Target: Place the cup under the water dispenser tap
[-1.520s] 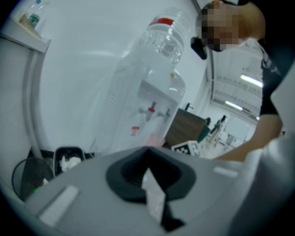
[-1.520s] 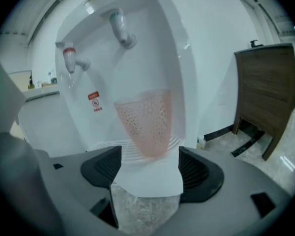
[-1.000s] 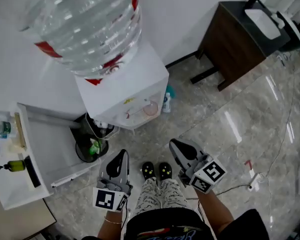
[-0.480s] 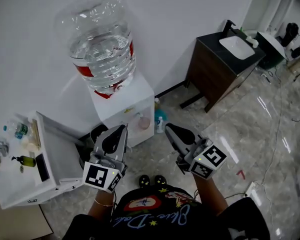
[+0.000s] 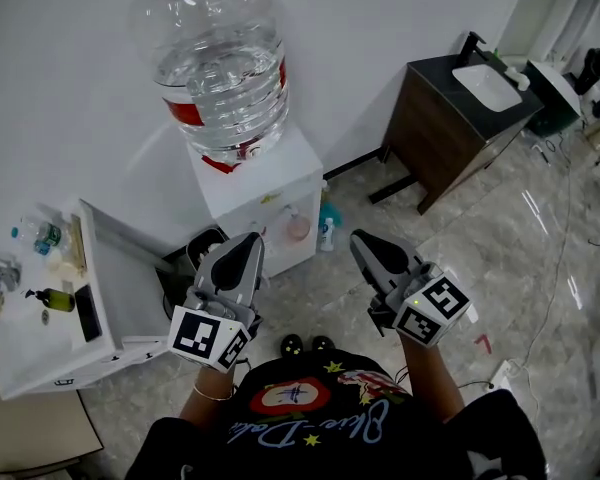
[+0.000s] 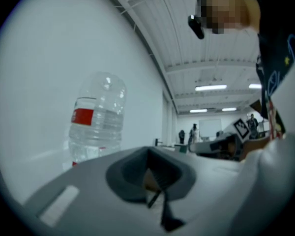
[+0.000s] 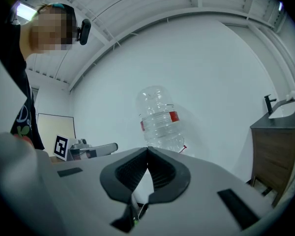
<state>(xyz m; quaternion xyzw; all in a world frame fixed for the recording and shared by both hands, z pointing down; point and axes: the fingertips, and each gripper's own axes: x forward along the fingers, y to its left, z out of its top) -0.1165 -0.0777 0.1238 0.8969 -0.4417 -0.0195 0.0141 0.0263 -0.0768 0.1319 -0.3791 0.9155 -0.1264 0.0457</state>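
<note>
The cup (image 5: 297, 228), small and pinkish, sits against the front face of the water dispenser (image 5: 255, 193), ahead of and below my two claws, in the gap between their tips. I touch it with neither claw. The tap is too small to make out, so I cannot tell whether the cup stands under it

My left claw (image 5: 250, 243) is clenched, its dark pads meeting at the tips with nothing caught between them. My right claw (image 5: 363, 240) is clenched the same way and holds nothing. Both point level toward the dispenser, side by side and well apart from each other

Above and ahead of both claws, a large clear water bottle (image 5: 220, 58) with a red band stands upside down on top of the white dispenser, partly full. Just right of the cup, nearer my right claw, a small teal bottle (image 5: 327, 230) stands on the floor beside the dispenser. Beyond my left claw, a black bin (image 5: 195, 253) sits beside the dispenser, and further left a white cabinet (image 5: 40, 338) carries a green bottle (image 5: 52, 298). Far beyond my right claw, a dark wooden vanity (image 5: 435, 133) with a white basin (image 5: 488, 86) stands against the wall on a pale marbled floor (image 5: 500, 258)
</note>
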